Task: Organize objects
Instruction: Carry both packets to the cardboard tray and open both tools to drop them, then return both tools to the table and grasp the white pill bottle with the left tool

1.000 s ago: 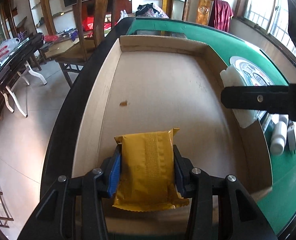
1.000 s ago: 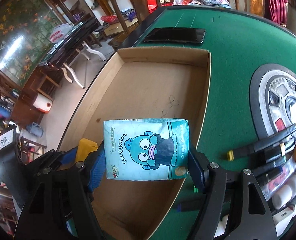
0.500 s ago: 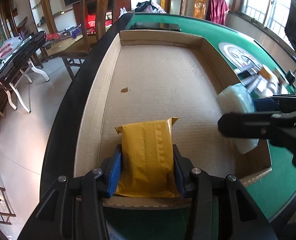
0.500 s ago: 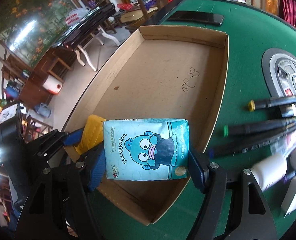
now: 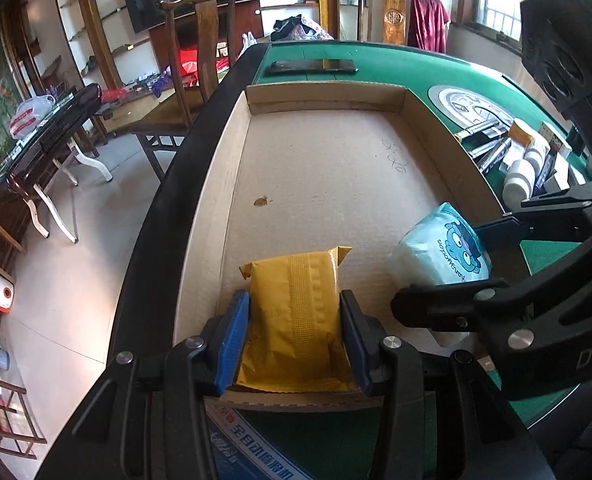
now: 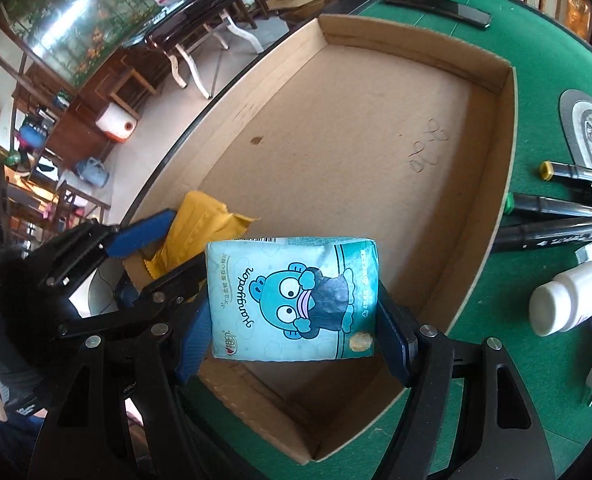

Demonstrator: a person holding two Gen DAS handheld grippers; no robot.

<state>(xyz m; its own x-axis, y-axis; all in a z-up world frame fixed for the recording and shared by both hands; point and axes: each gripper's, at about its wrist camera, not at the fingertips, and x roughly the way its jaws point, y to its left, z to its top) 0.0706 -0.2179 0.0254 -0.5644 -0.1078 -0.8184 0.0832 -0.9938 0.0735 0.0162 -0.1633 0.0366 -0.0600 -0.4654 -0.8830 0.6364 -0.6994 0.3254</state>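
Observation:
A shallow cardboard tray [image 5: 232, 184] [image 6: 499, 184] lies on the green table. My left gripper [image 5: 296, 332] [image 6: 152, 256] is shut on a yellow packet [image 5: 296, 312] [image 6: 192, 232], held over the tray's near left corner. Just to its right, my right gripper [image 6: 292, 316] [image 5: 467, 256] is shut on a light blue tissue pack with a cartoon face [image 6: 292, 300] [image 5: 443, 256], over the tray's near right part. I cannot tell whether either pack touches the tray floor. The rest of the tray floor is bare apart from a small brown spot and a pen scribble.
Right of the tray lie several black markers [image 6: 555, 204] [image 5: 487, 144], white bottles [image 6: 567, 304] [image 5: 519, 176] and small boxes. A dark phone [image 5: 311, 66] [image 6: 439, 8] lies beyond the tray's far wall. A wooden chair [image 5: 200, 40] stands left of the table.
Both grippers have drawn back toward the tray's near end with their packs. The right gripper has come in from the tray's right wall to just beside the left one.

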